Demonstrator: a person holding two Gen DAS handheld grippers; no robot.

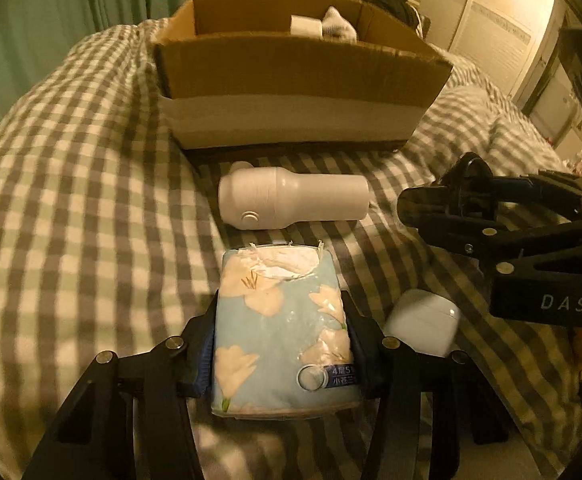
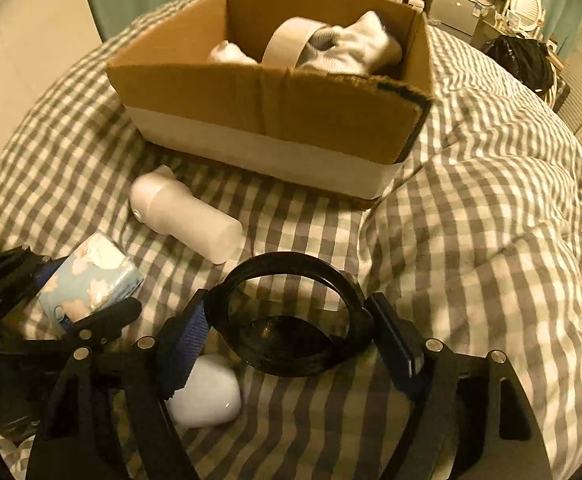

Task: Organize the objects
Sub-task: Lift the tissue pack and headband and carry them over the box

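On the checked duvet, before the cardboard box [image 1: 303, 80]: two pickups.
My left gripper [image 1: 281, 340] clamps the tissue pack [image 1: 283, 320] sideways; my right gripper [image 2: 287, 344] squeezes the black ring [image 2: 291, 316], both box-bound, I judge.

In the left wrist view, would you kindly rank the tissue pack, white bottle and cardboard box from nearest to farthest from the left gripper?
1. Tissue pack: between the left gripper's fingers.
2. White bottle: lying on the bedding just beyond the pack.
3. Cardboard box: farthest, behind the bottle.
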